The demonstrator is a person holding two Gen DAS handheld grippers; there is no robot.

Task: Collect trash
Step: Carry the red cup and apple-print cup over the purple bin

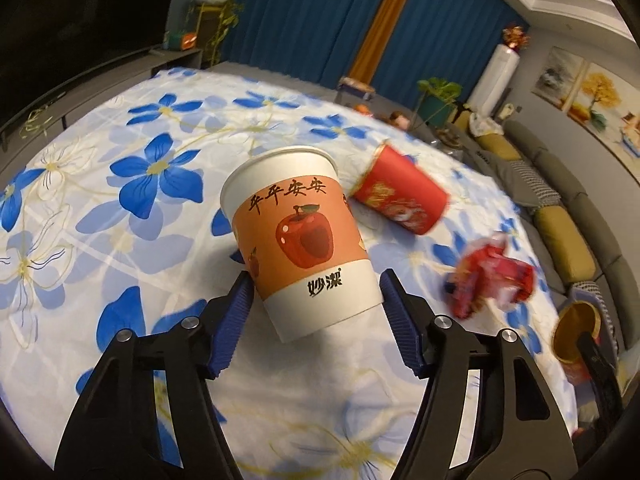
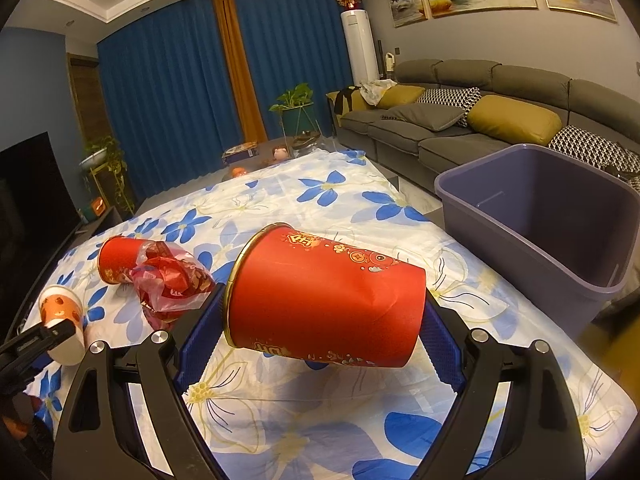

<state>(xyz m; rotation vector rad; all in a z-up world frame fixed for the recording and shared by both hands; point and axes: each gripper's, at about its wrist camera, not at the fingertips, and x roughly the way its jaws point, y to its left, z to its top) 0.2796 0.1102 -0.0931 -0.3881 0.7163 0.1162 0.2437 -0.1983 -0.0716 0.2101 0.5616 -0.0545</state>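
My left gripper [image 1: 316, 284] is shut on a white and orange paper cup with an apple print [image 1: 300, 240] and holds it tilted above the table. A red paper cup [image 1: 400, 194] lies on its side beyond it, with a crumpled red wrapper [image 1: 492, 280] to the right. My right gripper [image 2: 324, 316] is shut on another red paper cup [image 2: 324, 296], held sideways above the cloth. In the right wrist view the lying red cup [image 2: 118, 258], the wrapper [image 2: 172, 284] and the apple cup [image 2: 62, 316] show at the left.
A grey-purple plastic bin [image 2: 536, 216] stands open at the table's right edge. The table carries a white cloth with blue flowers [image 2: 320, 200]. A grey sofa [image 2: 460, 128] runs along the right wall. A dark TV [image 1: 60, 20] stands at the left.
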